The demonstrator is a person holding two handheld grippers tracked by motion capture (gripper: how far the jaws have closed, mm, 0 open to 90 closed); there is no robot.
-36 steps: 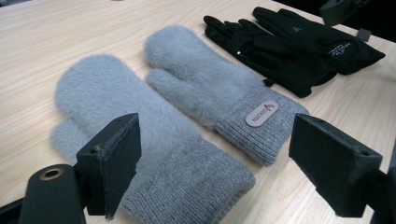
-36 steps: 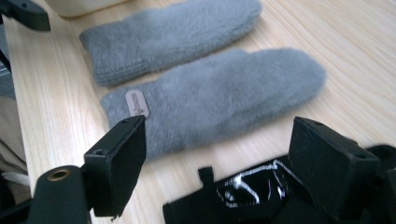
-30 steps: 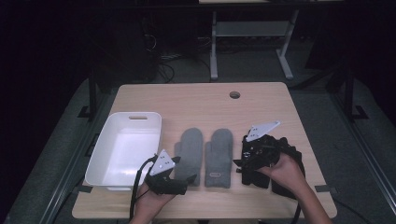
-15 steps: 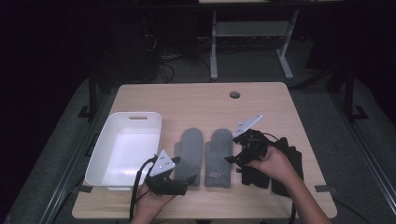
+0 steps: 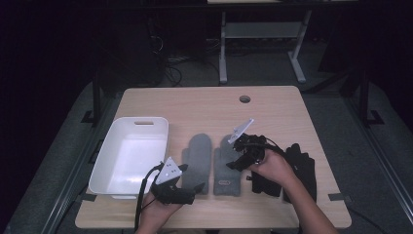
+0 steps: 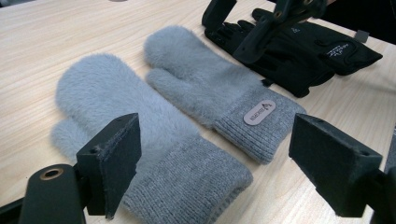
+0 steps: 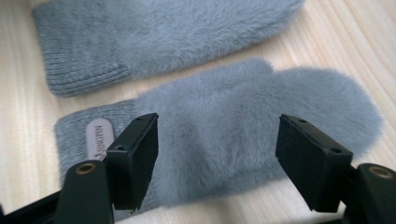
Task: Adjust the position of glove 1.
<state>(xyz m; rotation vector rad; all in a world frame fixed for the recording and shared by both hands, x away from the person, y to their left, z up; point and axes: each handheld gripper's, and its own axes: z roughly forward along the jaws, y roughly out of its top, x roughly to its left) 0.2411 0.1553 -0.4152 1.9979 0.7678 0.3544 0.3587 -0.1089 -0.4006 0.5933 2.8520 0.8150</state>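
I take the white bin (image 5: 129, 156) as my landmark on the wooden table (image 5: 204, 105). Just to the right of the bin lie two grey mittens side by side, flat, with the cuffs toward me. The first mitten (image 5: 197, 163) is the nearer one to the bin; the second mitten (image 5: 228, 168), with a small label on its cuff, lies just beside it, farther from the bin. Farther again from the bin, a pair of black gloves (image 5: 302, 165) lies on the table.

My right gripper (image 5: 239, 157) hangs above the second mitten, on the side away from the bin. In the right gripper view its jaws stand apart over the fluffy body of this mitten and do not press it; they have just been closing a little, with nothing gripped between them.

My left gripper (image 5: 195, 187) rests low near the front corner of the bin, pointing at the cuff of the first mitten. Its jaws are released and wide, with nothing held.
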